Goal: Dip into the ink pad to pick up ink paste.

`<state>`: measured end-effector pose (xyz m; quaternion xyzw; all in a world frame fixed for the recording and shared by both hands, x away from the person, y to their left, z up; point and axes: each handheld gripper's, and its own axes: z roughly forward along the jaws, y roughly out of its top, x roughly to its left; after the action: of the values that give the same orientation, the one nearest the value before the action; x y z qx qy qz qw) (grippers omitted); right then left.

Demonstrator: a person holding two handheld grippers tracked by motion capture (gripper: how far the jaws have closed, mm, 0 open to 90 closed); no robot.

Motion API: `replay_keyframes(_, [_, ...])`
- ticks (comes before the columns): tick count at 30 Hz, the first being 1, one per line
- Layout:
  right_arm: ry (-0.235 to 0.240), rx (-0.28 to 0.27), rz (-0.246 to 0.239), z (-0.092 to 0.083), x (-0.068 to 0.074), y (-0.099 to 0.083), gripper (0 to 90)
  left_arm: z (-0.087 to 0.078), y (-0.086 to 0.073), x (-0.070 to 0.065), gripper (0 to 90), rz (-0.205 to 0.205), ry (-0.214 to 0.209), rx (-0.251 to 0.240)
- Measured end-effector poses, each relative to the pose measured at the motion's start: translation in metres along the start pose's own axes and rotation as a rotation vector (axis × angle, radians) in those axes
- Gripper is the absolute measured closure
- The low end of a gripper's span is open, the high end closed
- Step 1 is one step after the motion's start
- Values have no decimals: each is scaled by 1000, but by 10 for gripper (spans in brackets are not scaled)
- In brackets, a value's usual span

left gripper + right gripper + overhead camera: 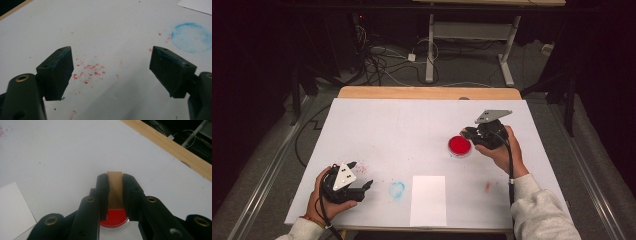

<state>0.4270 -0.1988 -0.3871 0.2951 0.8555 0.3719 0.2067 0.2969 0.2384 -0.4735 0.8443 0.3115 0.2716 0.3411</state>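
On the white table (pixel 377 130), a person's right gripper (pixel 469 134) hangs just above a round dish of red ink (pixel 459 145) on the right half of the surface. Seen from the right gripper view, its jaws are clenched on a thin tan wooden block (pixel 114 190), which stands upright between them, the red dish (pixel 114 218) directly beneath. Near the front left corner, the left gripper (pixel 362 176) rests low in the person's hand, its jaws spread wide and grasping nothing. The left gripper view shows its dark fingers (pixel 58 72) stained blue along their edges, with a scatter of red specks (pixel 88 71) on the table between them and a faint blue ring-shaped print (pixel 191 37) just beyond. A blank white sheet of paper (pixel 428 200) lies at the table's front edge, beside the blue print (pixel 396 189).
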Motion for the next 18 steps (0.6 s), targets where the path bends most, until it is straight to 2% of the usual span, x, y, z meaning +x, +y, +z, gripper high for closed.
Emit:
replay_keyframes(3, [-6, -20, 6, -5, 0, 3, 764, 0, 0, 1, 191, -4, 0, -3])
replay_keyframes(7, [-5, -24, -14, -5, 4, 6, 764, 1, 2, -1, 191, 8, -1, 3])
replay_keyframes(14, [-13, -8, -33, 0, 11, 11, 764, -1, 1, -1, 190, 4, 2, 3])
replay_keyframes(18, [-16, 11, -33, 8, 10, 10, 764, -1, 1, -1, 190, 5, 2, 8])
